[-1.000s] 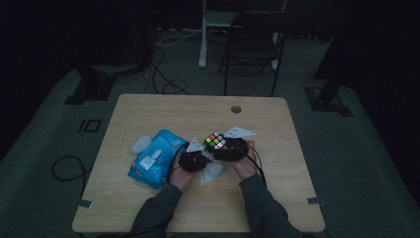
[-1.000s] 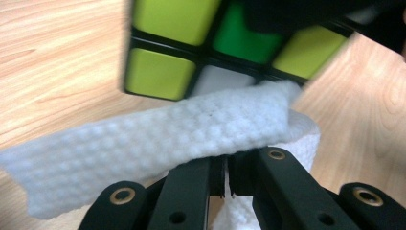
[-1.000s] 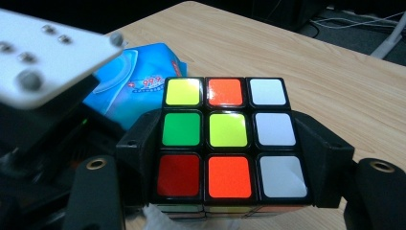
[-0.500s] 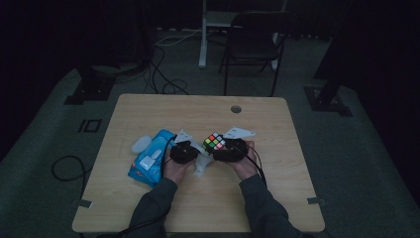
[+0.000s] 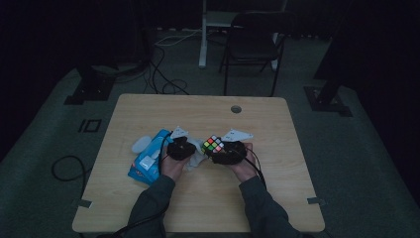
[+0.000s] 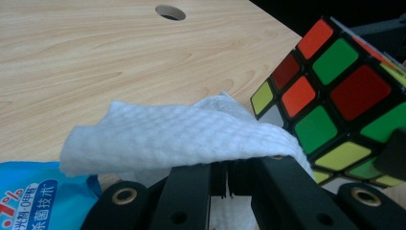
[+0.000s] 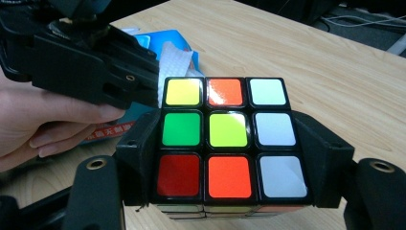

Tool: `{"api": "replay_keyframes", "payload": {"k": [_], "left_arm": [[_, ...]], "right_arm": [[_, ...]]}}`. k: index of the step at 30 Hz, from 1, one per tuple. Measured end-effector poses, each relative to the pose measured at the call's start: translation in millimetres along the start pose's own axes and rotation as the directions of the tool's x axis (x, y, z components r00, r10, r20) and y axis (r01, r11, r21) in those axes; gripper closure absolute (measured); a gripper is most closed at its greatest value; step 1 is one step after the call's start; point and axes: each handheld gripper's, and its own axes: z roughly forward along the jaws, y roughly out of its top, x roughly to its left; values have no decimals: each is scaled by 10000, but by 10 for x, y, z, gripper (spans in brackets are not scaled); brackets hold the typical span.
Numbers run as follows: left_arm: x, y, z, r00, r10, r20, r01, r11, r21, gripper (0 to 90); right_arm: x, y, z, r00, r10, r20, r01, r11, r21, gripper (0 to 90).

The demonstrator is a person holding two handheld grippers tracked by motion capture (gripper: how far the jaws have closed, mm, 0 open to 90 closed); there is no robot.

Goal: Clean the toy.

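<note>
My right gripper (image 7: 230, 143) is shut on a scrambled colour cube (image 7: 225, 139), with its jaws pressing on the cube's left and right sides. In the high view the cube (image 5: 213, 145) sits at mid table, just in front of the right gripper (image 5: 220, 151). My left gripper (image 6: 227, 167) is shut on a white wet wipe (image 6: 191, 134), which drapes over its closed jaws and touches the cube (image 6: 340, 100) at its lower left corner. In the right gripper view the left gripper (image 7: 95, 62) and the wipe (image 7: 174, 60) are at the cube's upper left.
A blue pack of wipes (image 5: 148, 161) lies left of my left hand, with a loose white wipe (image 5: 141, 145) beside it. The wooden table (image 5: 198, 114) has a cable hole (image 5: 236, 109) near its far edge. A chair (image 5: 252, 44) stands beyond the table.
My left gripper has moved away from the person and toward the cube, carrying the wipe up against it. The right gripper and the cube have stayed in place.
</note>
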Motion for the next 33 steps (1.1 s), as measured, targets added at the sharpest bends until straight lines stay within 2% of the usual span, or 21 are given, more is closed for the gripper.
{"api": "replay_keyframes", "payload": {"k": [7,18,22,28,33], "left_arm": [[-68,-89,96,9998,54,184,-60,9995,317,884],[-225,-165,215,9945,443,948,-505,9967,640,883],[-198,-152,196,9960,342,830,-387,9978,534,883],[-89,-103,119,9993,102,370,-115,9994,339,885],[-33,-41,49,9997,6,234,-8,10000,70,884]], "right_arm": [[-16,60,-39,9999,48,112,-45,9997,-245,338],[-16,59,-13,9999,140,68,-138,9996,-257,338],[-16,50,-16,9999,144,58,-143,9996,-235,338],[-25,39,-39,9999,156,35,-155,9996,-247,339],[-32,11,-44,10000,50,47,-49,9998,-168,338]]}}
